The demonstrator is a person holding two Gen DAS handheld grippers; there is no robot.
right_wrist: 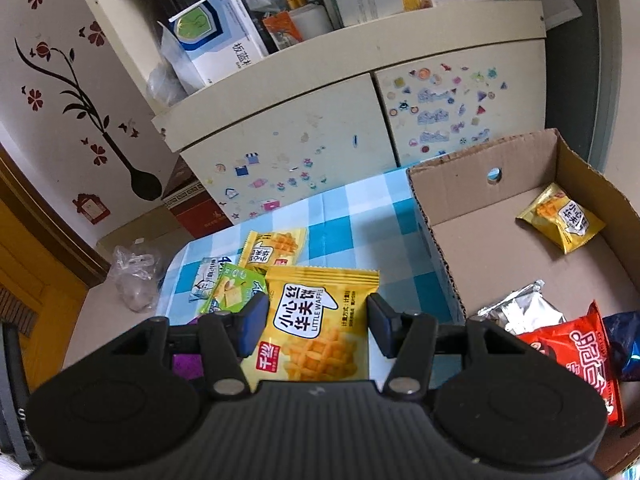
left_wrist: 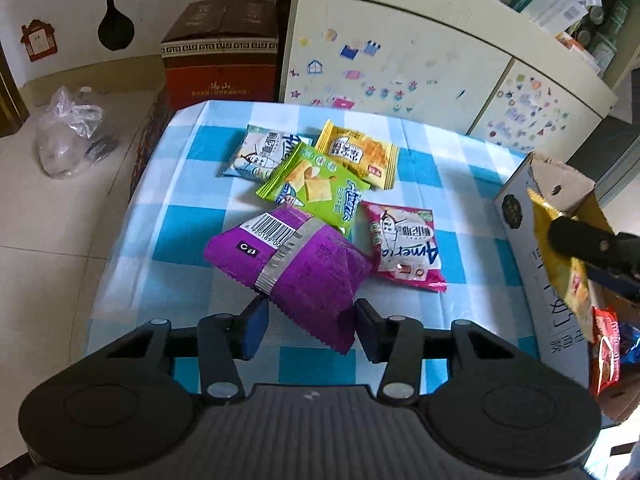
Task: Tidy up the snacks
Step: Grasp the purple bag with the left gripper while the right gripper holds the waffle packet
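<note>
My left gripper (left_wrist: 311, 325) is shut on a purple snack packet (left_wrist: 296, 264) and holds it just above the blue checked table (left_wrist: 168, 240). Green (left_wrist: 316, 188), yellow (left_wrist: 360, 154), pale blue (left_wrist: 260, 152) and pink (left_wrist: 406, 246) packets lie on the cloth beyond it. My right gripper (right_wrist: 318, 320) is shut on a yellow waffle packet (right_wrist: 316, 328) and holds it beside the open cardboard box (right_wrist: 460, 196); it also shows in the left wrist view (left_wrist: 560, 264). Inside the box lie a yellow packet (right_wrist: 562, 220), a silver one (right_wrist: 520, 310), a red one (right_wrist: 580, 352) and a dark blue one (right_wrist: 626, 344).
A cream cupboard (right_wrist: 312, 140) with stickers stands behind the table, its shelf crowded with boxes. A brown carton (left_wrist: 220, 52) and a clear plastic bag (left_wrist: 72, 132) sit on the tiled floor at the left.
</note>
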